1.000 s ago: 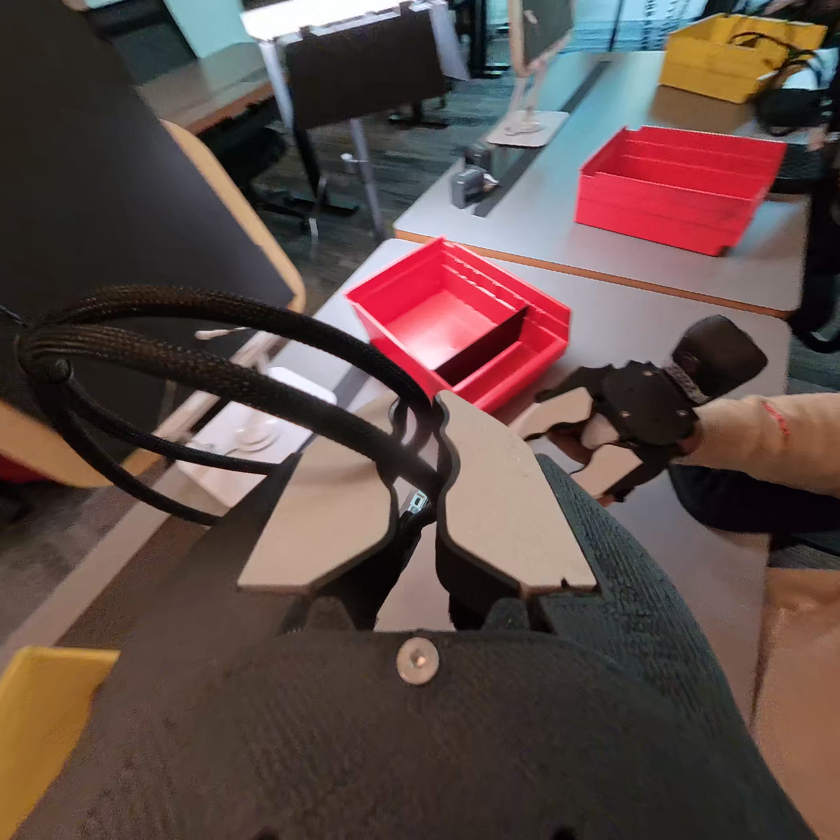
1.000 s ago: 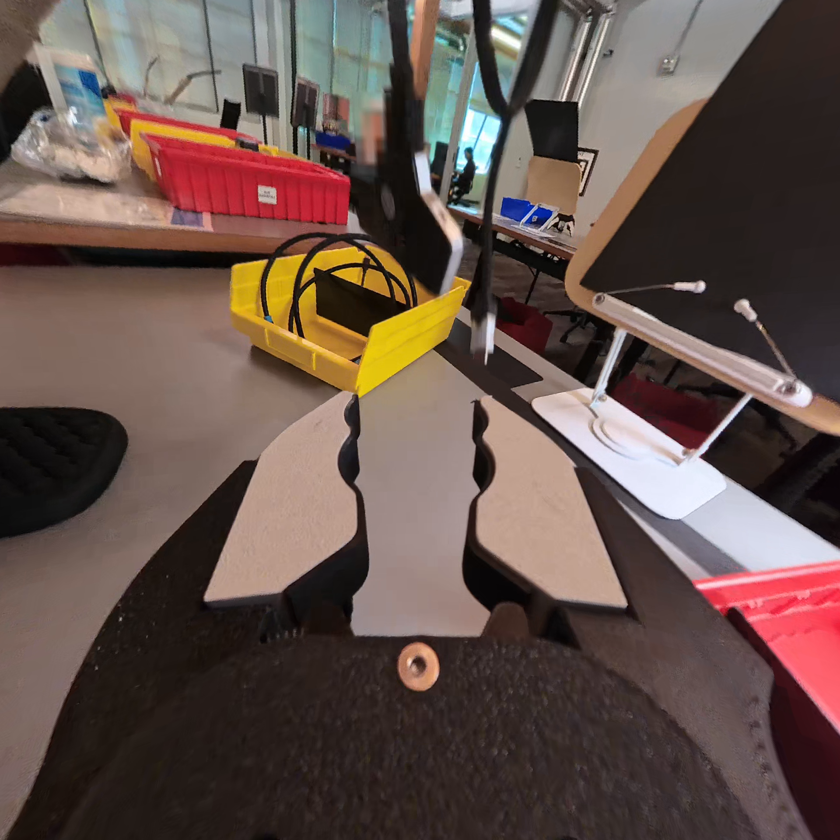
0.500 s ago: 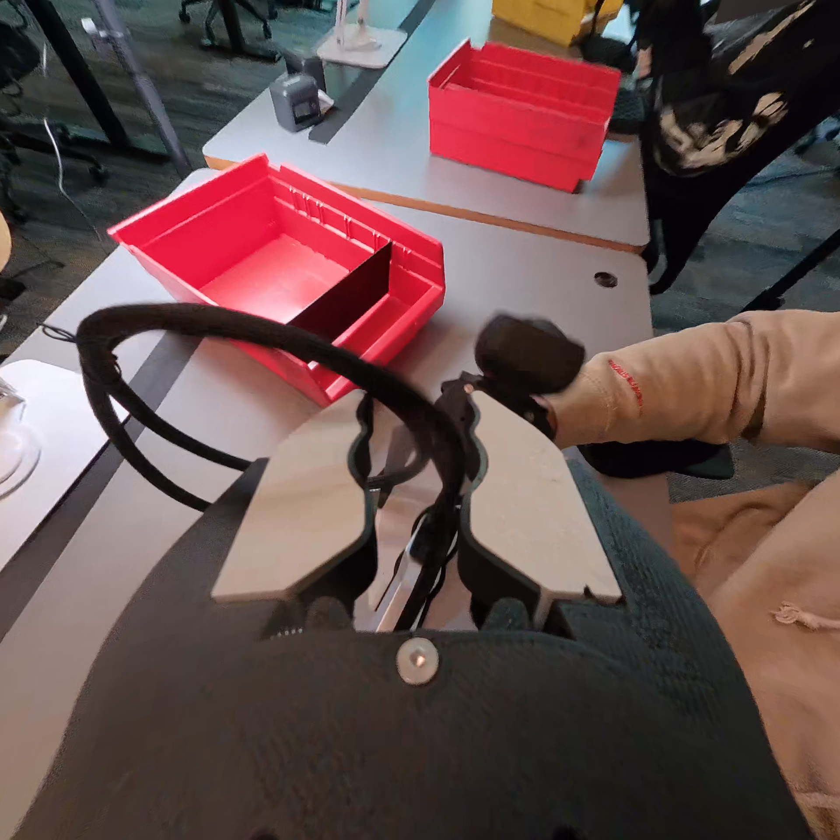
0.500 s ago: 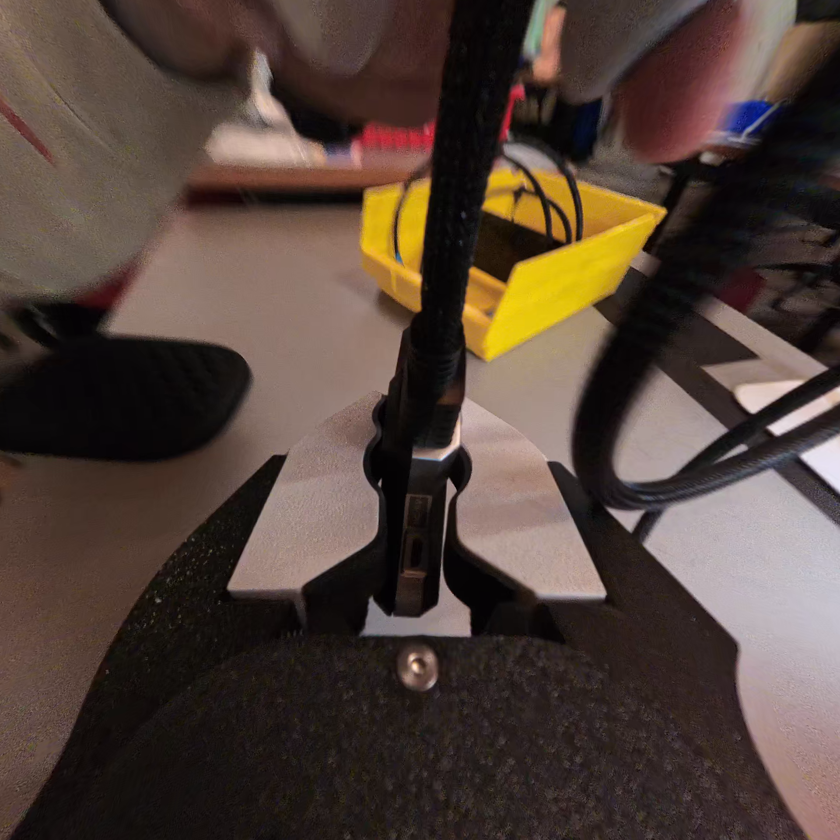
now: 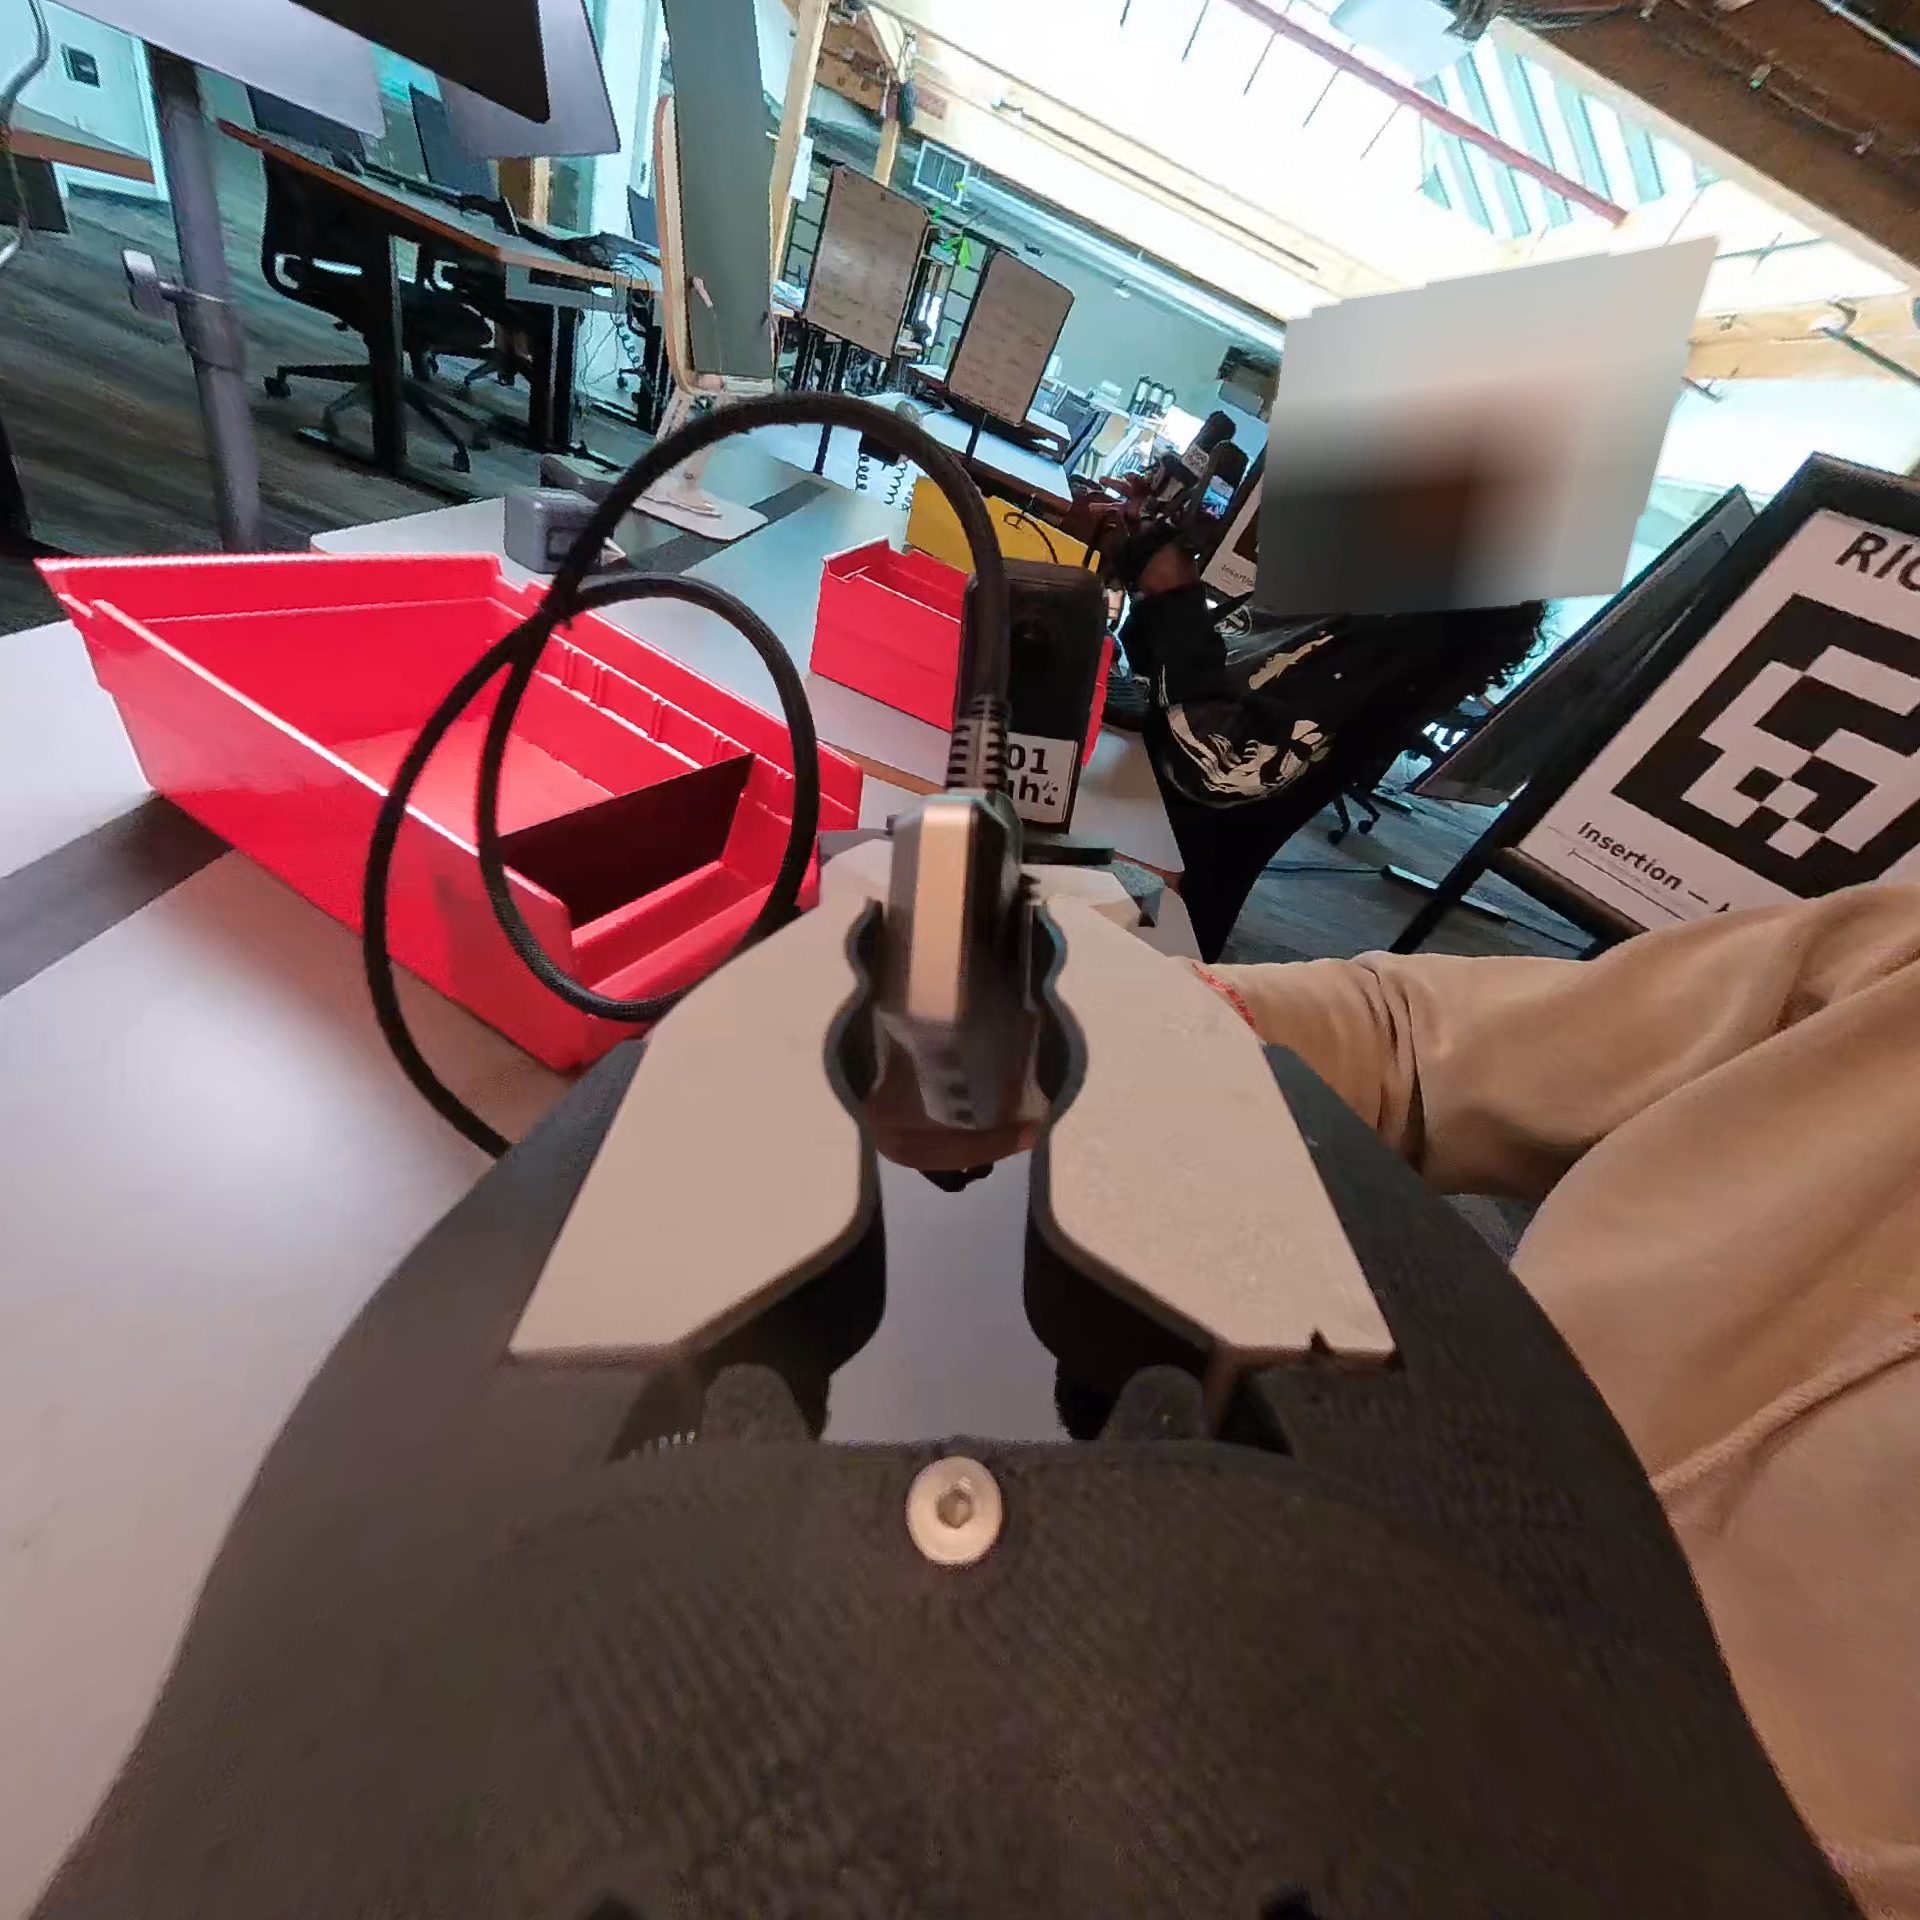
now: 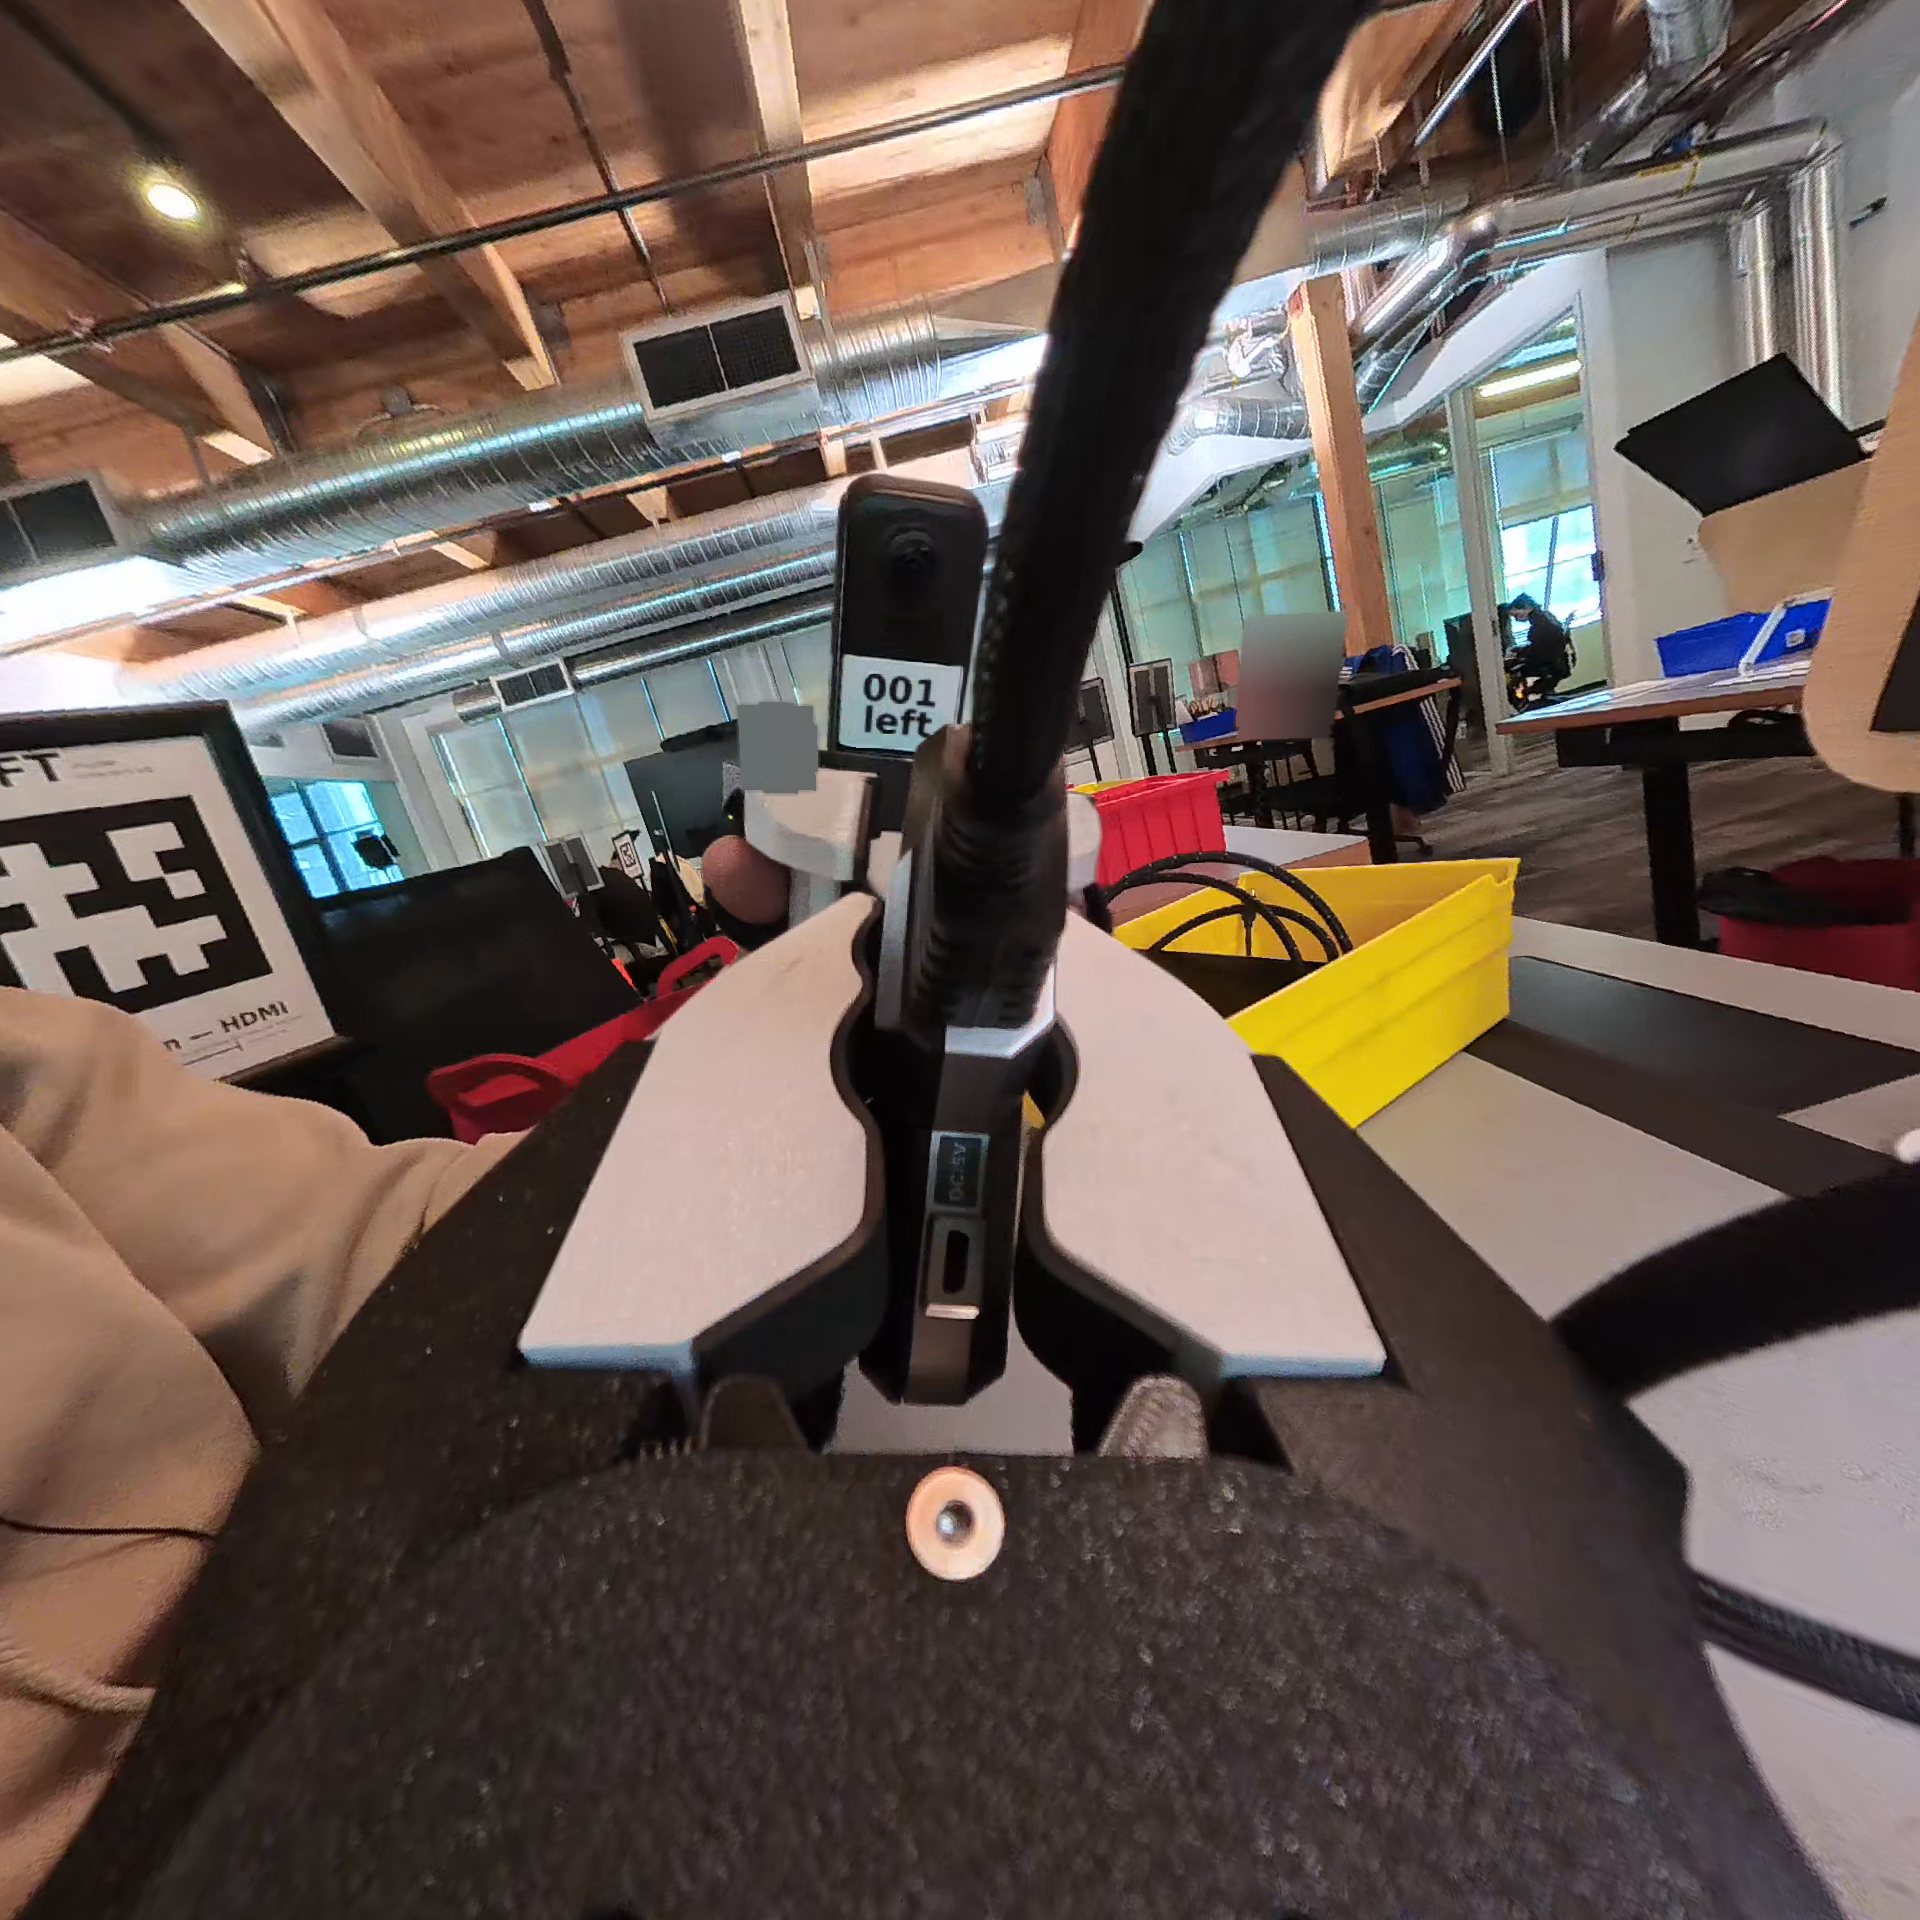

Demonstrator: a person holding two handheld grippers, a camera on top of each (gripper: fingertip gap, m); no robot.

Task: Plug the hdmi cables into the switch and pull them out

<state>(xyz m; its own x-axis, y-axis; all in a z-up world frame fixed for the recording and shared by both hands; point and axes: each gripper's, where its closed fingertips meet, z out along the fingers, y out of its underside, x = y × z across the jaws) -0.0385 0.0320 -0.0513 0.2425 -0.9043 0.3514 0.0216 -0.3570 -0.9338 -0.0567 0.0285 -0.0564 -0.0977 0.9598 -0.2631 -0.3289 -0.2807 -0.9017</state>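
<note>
My left gripper (image 5: 951, 914) is shut on the silver and black HDMI plug (image 5: 940, 935). Its black braided cable (image 5: 582, 665) rises from the plug and loops left over the red bin. My right gripper (image 6: 966, 935) is shut on the slim dark switch (image 6: 956, 1247), held upright. The plug (image 6: 987, 894) sits in the switch's far end, and the cable (image 6: 1122, 364) runs up past the camera. The two grippers face each other closely; the left gripper (image 6: 945, 831) shows just beyond the switch. I cannot tell how deep the plug sits.
An empty red bin (image 5: 312, 727) with a black divider lies on the grey table at left. A yellow bin (image 6: 1382, 987) holding more cables stands at right. A framed marker board (image 5: 1766, 727) stands beside the table. A tan sleeve (image 5: 1558, 1091) crosses the right. My left and right fingertips are right by each other.
A second ago my right gripper was open and my left held the cable loop. The right has shut on the switch, the left now grips the plug, and both have tilted up.
</note>
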